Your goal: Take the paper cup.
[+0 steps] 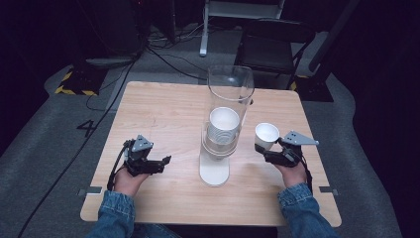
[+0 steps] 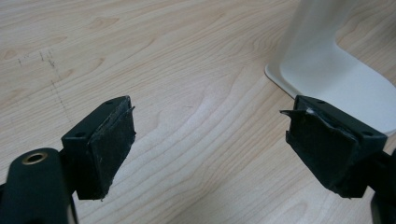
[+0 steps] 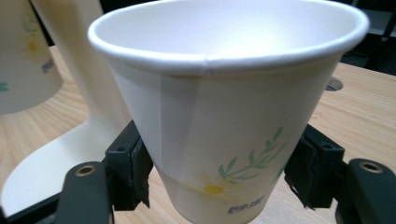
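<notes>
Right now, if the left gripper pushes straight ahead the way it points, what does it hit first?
Probably the white base of the cup holder: the open left gripper points toward it across bare table. Depth is unclear.

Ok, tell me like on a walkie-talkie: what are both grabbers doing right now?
Left gripper open, empty, over bare table. Right gripper shut on paper cup, upright. Cup dispenser stands between them, nothing blocking.

A white paper cup (image 3: pixel 224 116) is showing a yellow daisy with green sprigs; black jaws are flanking it, a white stand (image 2: pixel 327 65) is sitting on the pale wood-grain table (image 2: pixel 163 70).
</notes>
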